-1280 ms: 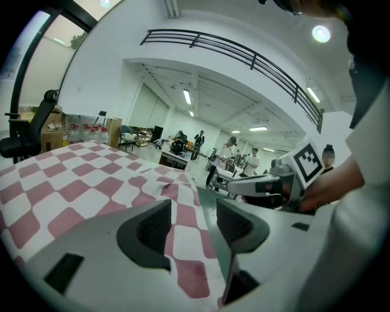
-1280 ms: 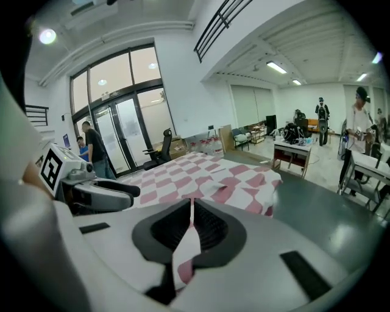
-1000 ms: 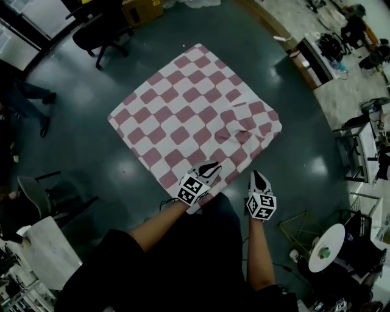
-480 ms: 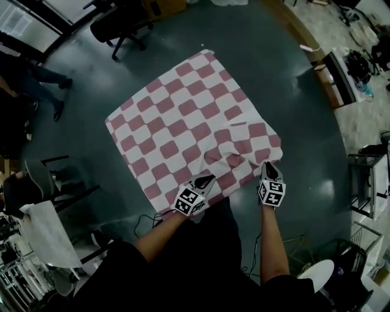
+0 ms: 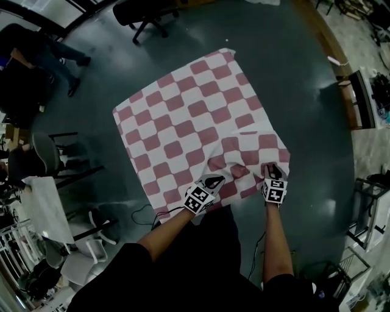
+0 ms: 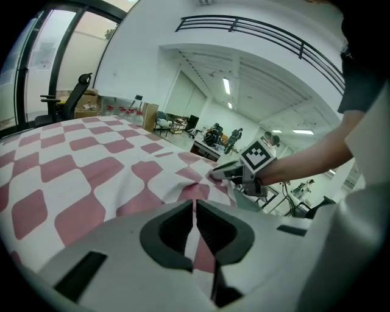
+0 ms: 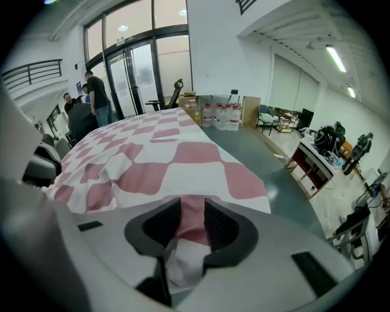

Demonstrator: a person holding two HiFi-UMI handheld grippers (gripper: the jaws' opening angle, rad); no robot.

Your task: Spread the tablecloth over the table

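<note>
Tablecloth [image 5: 189, 116], red-and-white checked, lies spread at the middle of the head view, corners at 1, 4, 7 and 10 o'clock. Its near edge runs from 7 to 4 o'clock. The far half is flat; puckered folds gather along the near edge between the two grippers.

Dark floor [image 5: 304, 122] lies bare all round the cloth, broadest at 3 o'clock. An office chair [image 5: 146, 12] at 11 o'clock, a second chair [image 5: 46, 158] at 9 o'clock and a person [image 5: 36, 61] at 10 o'clock are all well apart from the cloth.

Left gripper [image 5: 214, 181], at 6 o'clock, has its jaws pinched together on a thin fold of cloth. Right gripper [image 5: 272, 170], at 4 o'clock, has just been opening; its jaws stand apart with bunched cloth lying between them.

A second ago the right gripper hung over bare floor beyond the edge; it now sits on that edge. The left gripper, then at the near corner, is now part-way along the edge.
</note>
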